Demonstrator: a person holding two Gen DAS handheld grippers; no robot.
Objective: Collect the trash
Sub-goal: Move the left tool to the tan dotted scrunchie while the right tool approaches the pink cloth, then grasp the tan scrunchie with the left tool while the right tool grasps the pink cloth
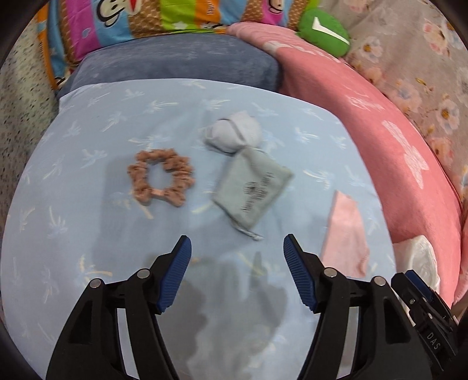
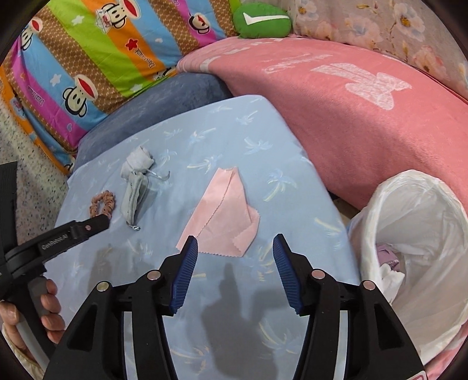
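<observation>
On a light blue palm-print sheet (image 1: 87,222) lie a brown scrunchie (image 1: 161,179), a crumpled pale wad (image 1: 234,136), a grey drawstring pouch (image 1: 253,188) and a pink cloth (image 1: 346,233). My left gripper (image 1: 237,251) is open and empty, just short of the pouch. My right gripper (image 2: 235,248) is open and empty, its fingertips at the near edge of the pink cloth (image 2: 225,213). A bin lined with a white bag (image 2: 415,251) stands to the right and holds some trash. The scrunchie (image 2: 102,204), wad (image 2: 139,160) and pouch (image 2: 136,195) show at left in the right wrist view.
A pink blanket (image 2: 351,111) borders the sheet at right, a blue cushion (image 1: 175,67) at the back, with a striped cartoon pillow (image 2: 96,58) and green plush (image 2: 263,20) behind. The left gripper's body (image 2: 58,236) and hand show at left.
</observation>
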